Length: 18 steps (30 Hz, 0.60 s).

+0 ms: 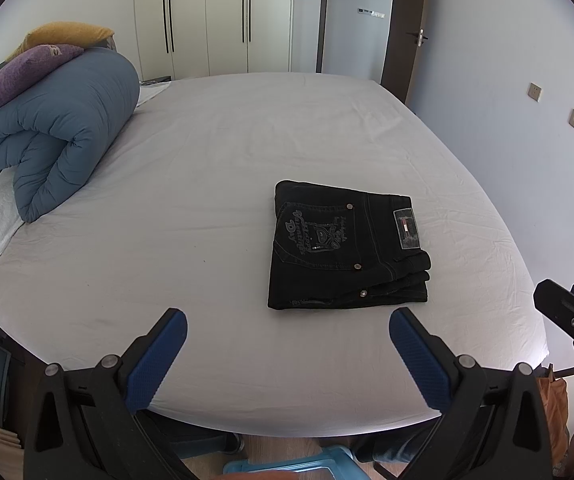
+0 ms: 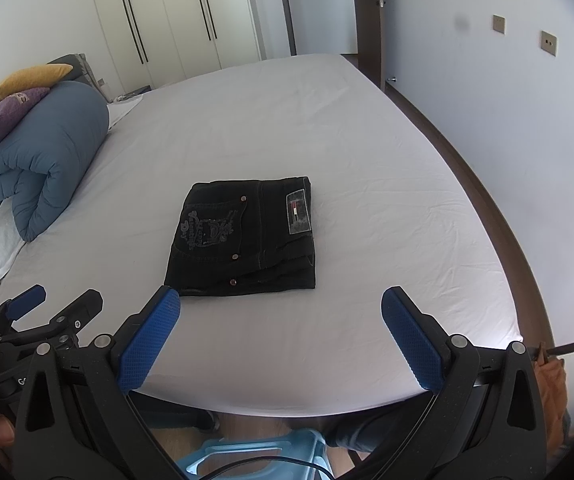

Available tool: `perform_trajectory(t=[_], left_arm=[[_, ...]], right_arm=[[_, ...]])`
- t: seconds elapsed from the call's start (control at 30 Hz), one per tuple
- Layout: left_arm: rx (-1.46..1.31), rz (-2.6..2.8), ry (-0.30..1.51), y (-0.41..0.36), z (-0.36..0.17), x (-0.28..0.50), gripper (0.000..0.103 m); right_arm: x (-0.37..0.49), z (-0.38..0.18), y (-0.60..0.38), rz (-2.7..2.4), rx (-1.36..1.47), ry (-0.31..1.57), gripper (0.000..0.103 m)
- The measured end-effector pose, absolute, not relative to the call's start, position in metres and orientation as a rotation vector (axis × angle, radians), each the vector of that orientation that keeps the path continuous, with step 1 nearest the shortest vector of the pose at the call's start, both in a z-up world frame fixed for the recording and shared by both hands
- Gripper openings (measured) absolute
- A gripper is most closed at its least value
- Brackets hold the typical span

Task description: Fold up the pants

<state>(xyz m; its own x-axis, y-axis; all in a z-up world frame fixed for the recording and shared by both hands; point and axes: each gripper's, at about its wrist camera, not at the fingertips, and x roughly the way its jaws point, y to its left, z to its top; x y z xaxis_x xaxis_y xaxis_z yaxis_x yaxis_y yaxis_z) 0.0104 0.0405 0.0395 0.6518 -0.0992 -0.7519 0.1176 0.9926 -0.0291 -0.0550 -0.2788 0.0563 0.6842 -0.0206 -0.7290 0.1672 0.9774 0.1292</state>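
Black pants point(image 1: 347, 248) point(image 2: 247, 240) lie folded into a compact rectangle on the white bed sheet point(image 1: 207, 184) point(image 2: 367, 168), back pocket embroidery and a label patch facing up. My left gripper point(image 1: 287, 332) is open, held above the bed's near edge, short of the pants and apart from them. My right gripper point(image 2: 281, 312) is open too, just in front of the pants' near edge, nothing between its blue pads. The right gripper point(image 1: 571, 316) also shows at the right edge of the left wrist view, and the left gripper point(image 2: 59, 300) at the lower left of the right wrist view.
A rolled blue duvet point(image 1: 63, 128) point(image 2: 43, 164) with purple and yellow pillows point(image 1: 27, 68) sits at the bed's left. White wardrobes point(image 1: 207, 16) and a door stand behind. A wall runs along the right. A light blue stool point(image 2: 255, 456) is on the floor below.
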Motion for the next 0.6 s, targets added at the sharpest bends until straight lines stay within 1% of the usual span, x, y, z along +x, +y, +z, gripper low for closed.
perform_trajectory(t=[0.6], left_arm=[[0.025,-0.124,0.855,0.0390,0.0376,0.0096,0.103]], right_arm=[[-0.0544,0.0541,-0.2785,-0.102,0.192,0.816,0.103]])
